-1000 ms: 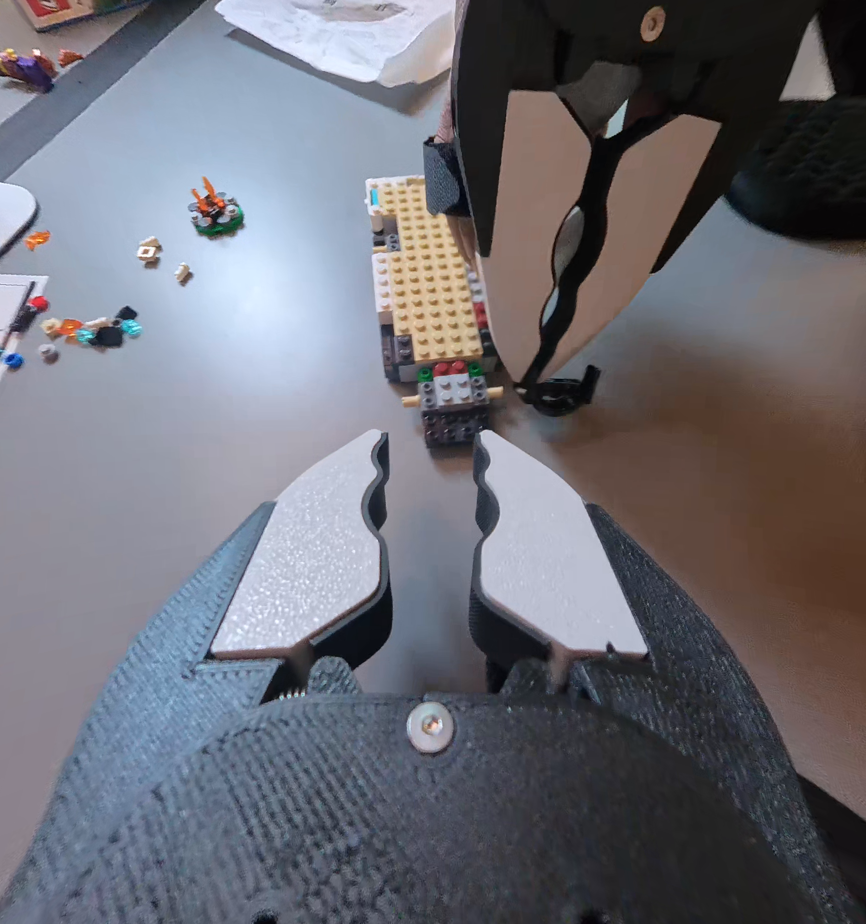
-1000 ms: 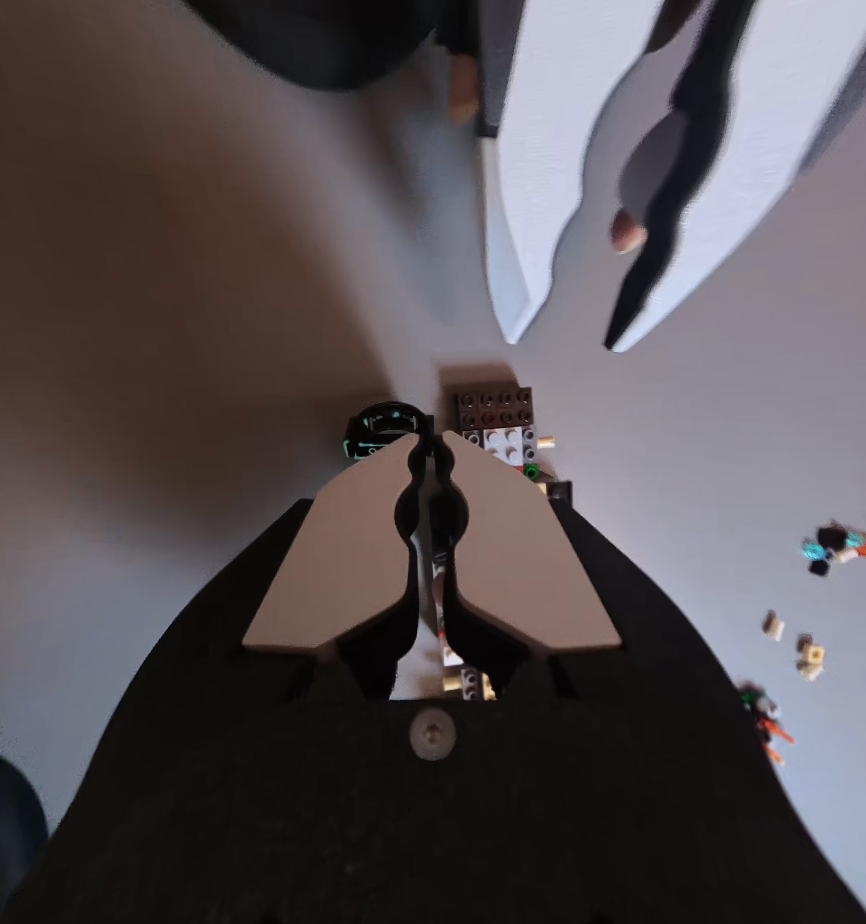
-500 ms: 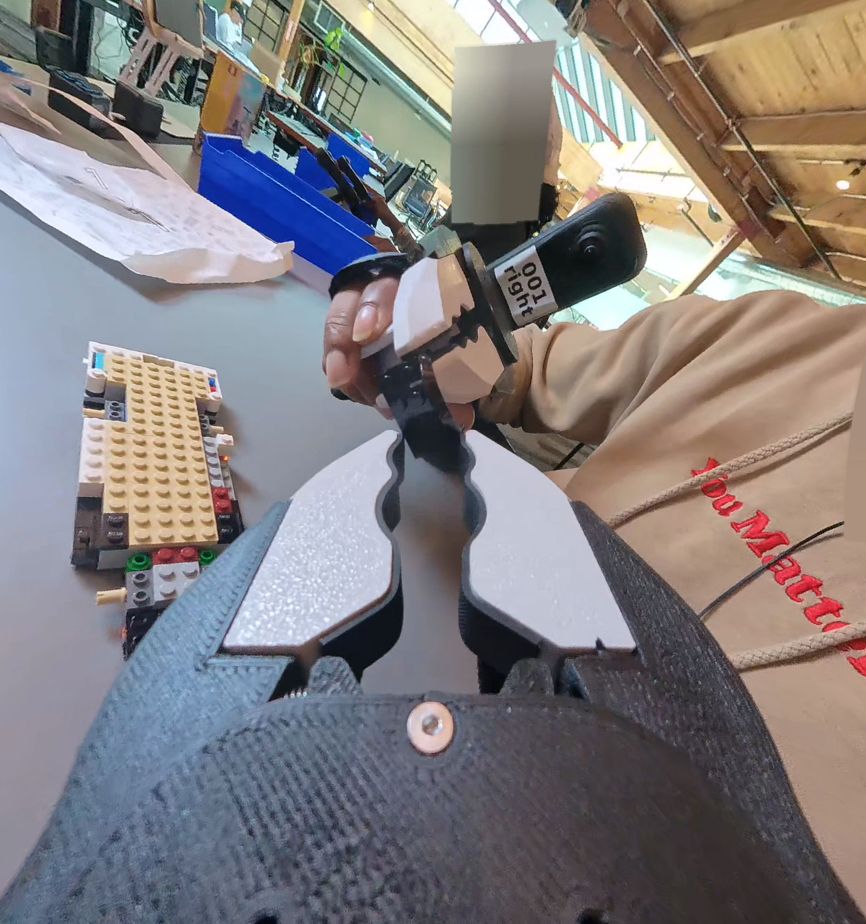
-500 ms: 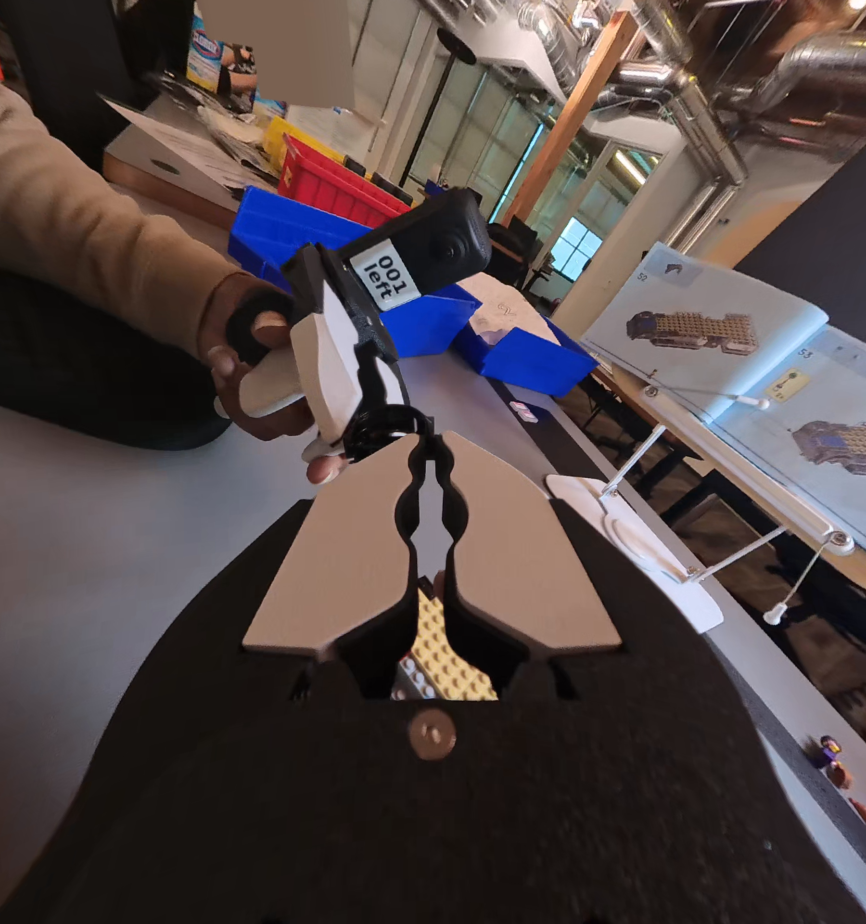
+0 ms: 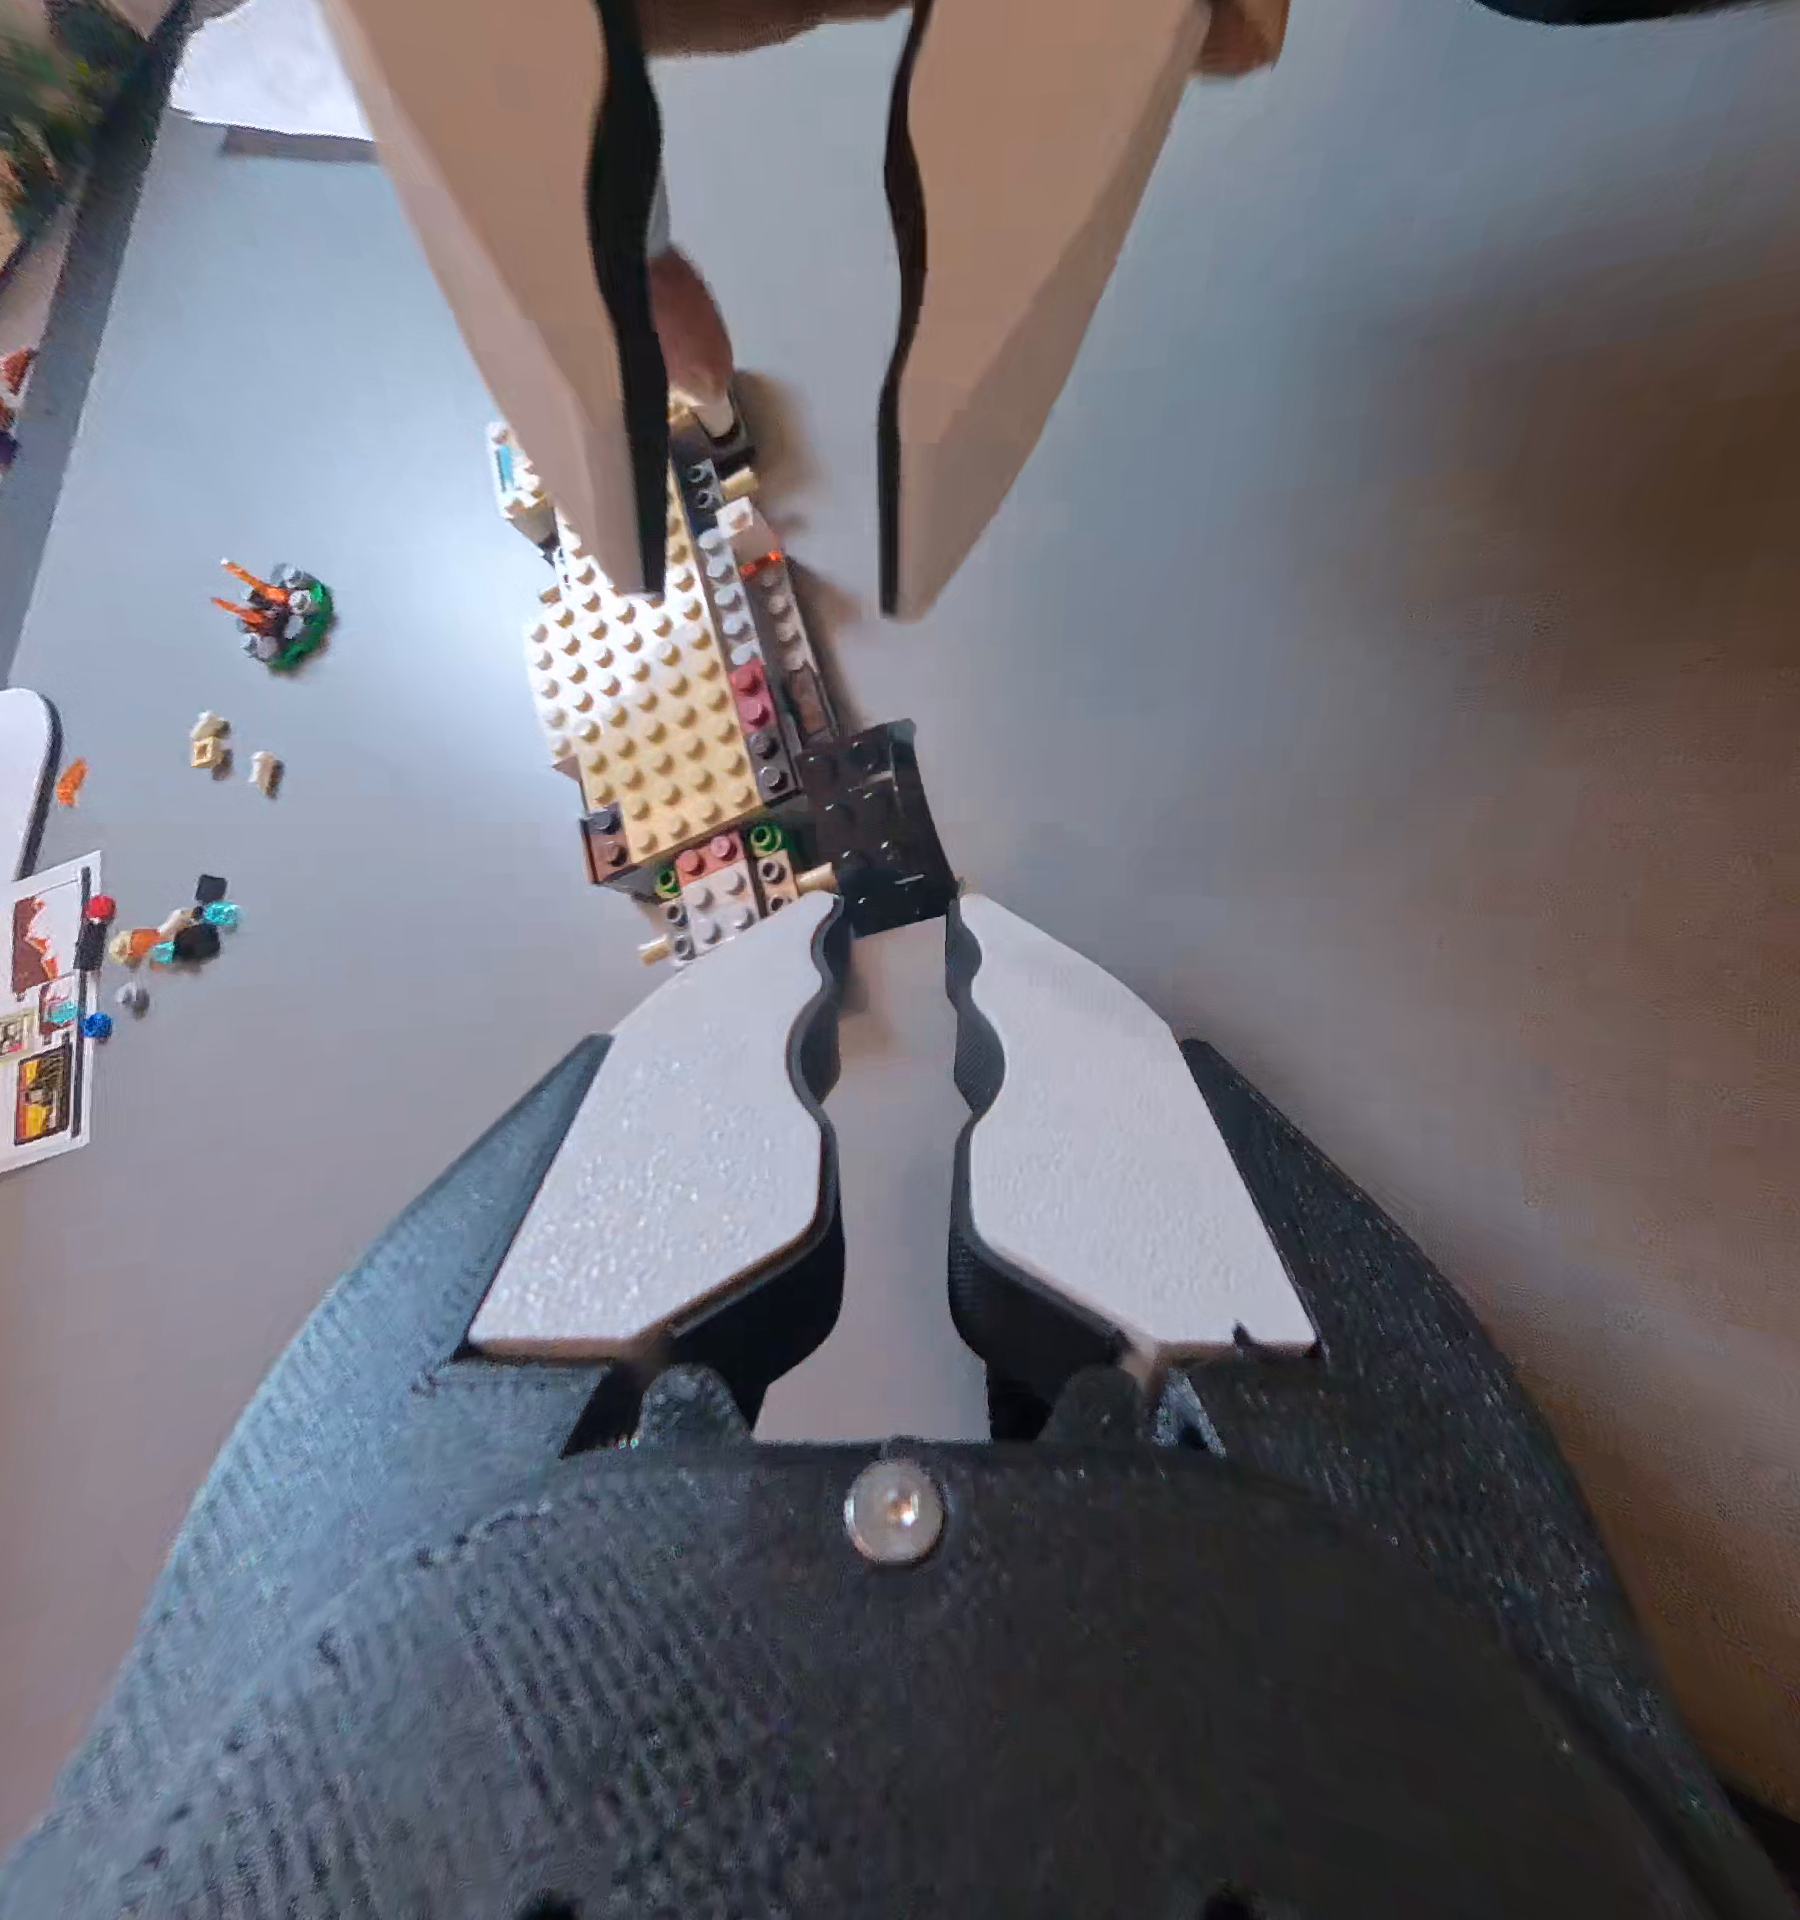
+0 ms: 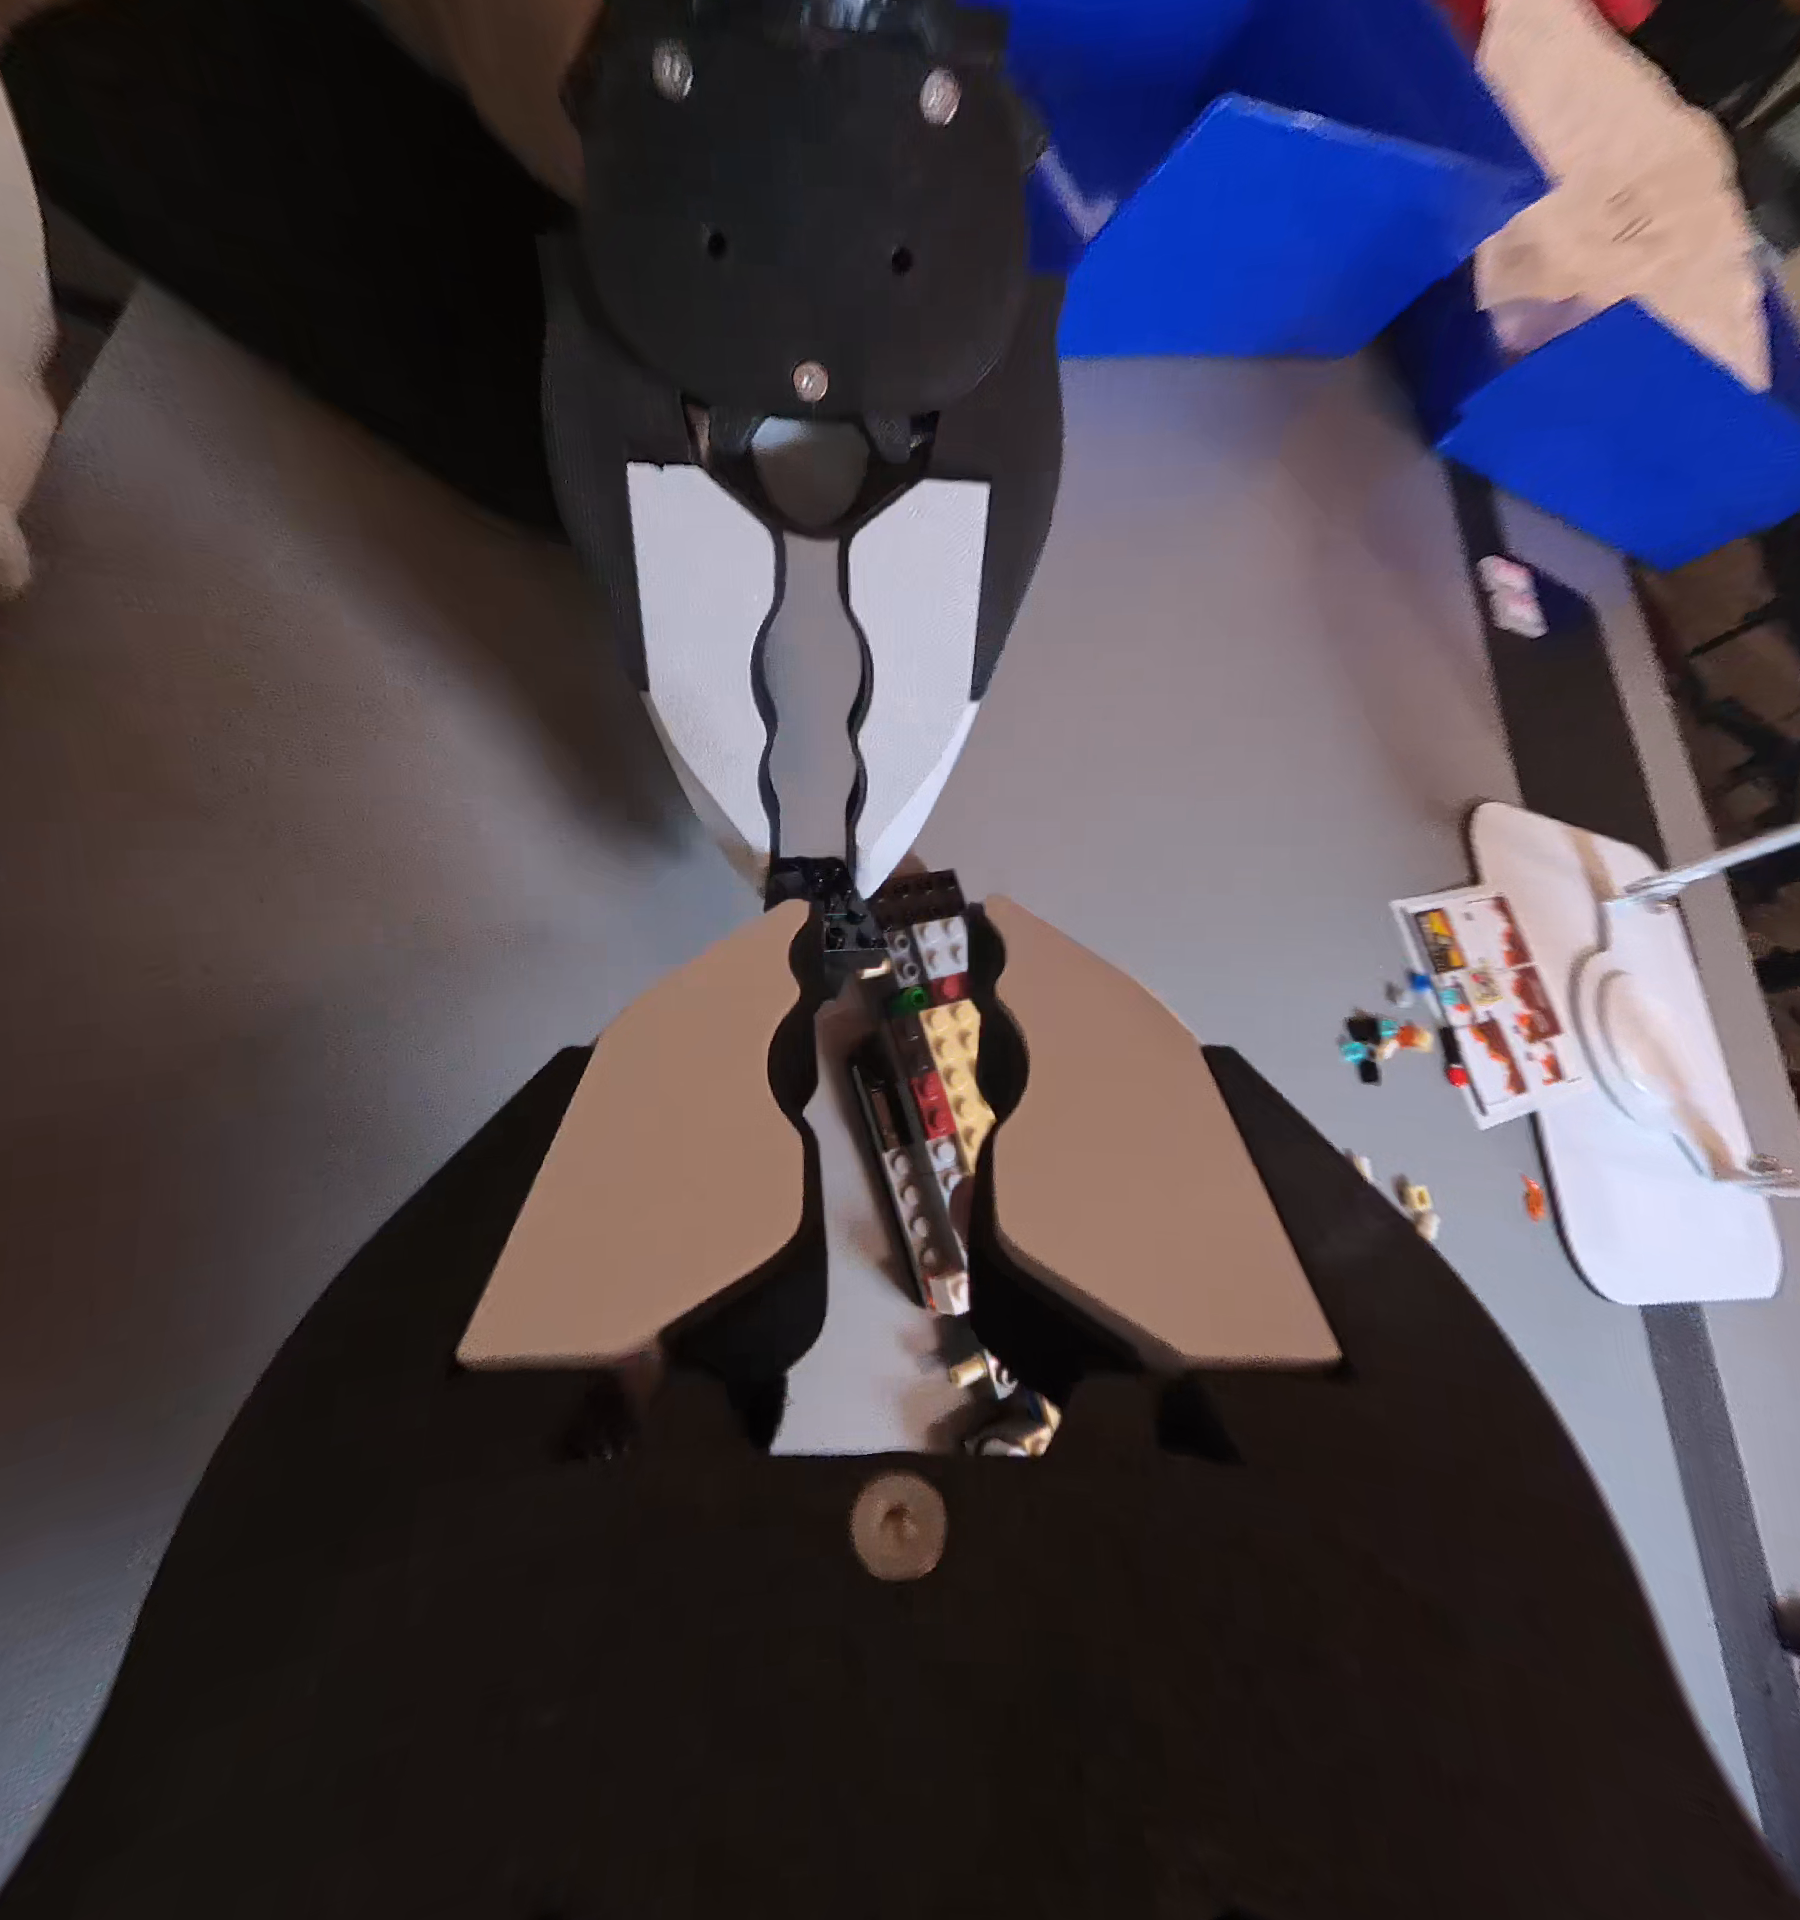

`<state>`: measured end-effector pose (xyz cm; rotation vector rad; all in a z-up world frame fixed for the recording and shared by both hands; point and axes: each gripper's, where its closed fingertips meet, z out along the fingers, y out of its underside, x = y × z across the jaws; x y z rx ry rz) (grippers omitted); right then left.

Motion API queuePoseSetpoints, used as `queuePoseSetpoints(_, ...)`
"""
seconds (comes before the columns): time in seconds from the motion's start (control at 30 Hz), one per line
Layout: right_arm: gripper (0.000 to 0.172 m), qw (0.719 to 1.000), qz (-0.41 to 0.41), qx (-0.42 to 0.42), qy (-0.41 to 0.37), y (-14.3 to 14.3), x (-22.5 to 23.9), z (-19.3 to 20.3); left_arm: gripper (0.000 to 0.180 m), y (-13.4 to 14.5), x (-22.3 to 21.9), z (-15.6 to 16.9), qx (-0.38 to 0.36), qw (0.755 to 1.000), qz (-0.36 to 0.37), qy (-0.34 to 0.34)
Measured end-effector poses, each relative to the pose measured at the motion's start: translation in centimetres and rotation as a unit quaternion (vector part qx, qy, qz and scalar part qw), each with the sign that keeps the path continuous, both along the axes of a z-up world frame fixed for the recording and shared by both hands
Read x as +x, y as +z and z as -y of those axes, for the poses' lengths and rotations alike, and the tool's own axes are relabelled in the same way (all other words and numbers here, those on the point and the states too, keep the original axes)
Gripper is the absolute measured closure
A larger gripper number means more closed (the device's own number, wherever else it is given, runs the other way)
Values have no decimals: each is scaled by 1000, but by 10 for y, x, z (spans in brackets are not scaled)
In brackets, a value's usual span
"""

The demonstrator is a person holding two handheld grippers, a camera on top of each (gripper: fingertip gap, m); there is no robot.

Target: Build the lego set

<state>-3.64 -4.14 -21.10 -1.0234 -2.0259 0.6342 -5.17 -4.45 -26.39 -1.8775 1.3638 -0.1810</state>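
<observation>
Our left gripper (image 5: 894, 914) pinches a black brick piece (image 5: 880, 821) at its tips, holding it against the 3 o'clock side of the tan-topped brick model (image 5: 657, 727) on the grey table (image 5: 1395, 727). Our right gripper (image 6: 896, 914), jaws apart and gripping nothing, straddles the model's edge from 12 o'clock, probably to steady it.
</observation>
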Motion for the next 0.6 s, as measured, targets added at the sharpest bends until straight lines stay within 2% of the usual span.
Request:
queuePoseSetpoints(0.13,142,997,67,10,23,-33,-6,10,163,0,-1,1,19,1000,-24,-4)
queuePoseSetpoints(0.2,154,998,52,7,20,-36,-11,11,163,-1,-1,4,6,1000,-21,-10)
queuePoseSetpoints(0.27,156,999,43,8,15,-37,-12,9,163,-2,-3,4,6,1000,-17,-11)
queuePoseSetpoints(0.33,161,999,33,3,6,-36,-9,5,167,2,-5,2,-5,1000,17,-10)
queuePoseSetpoints(0.47,161,999,32,-18,-25,-40,4,-10,148,10,-21,-10,-58,994,94,26)
queuePoseSetpoints(0.6,161,999,22,-13,-28,-40,0,-14,138,-7,-35,-23,-68,993,68,64)
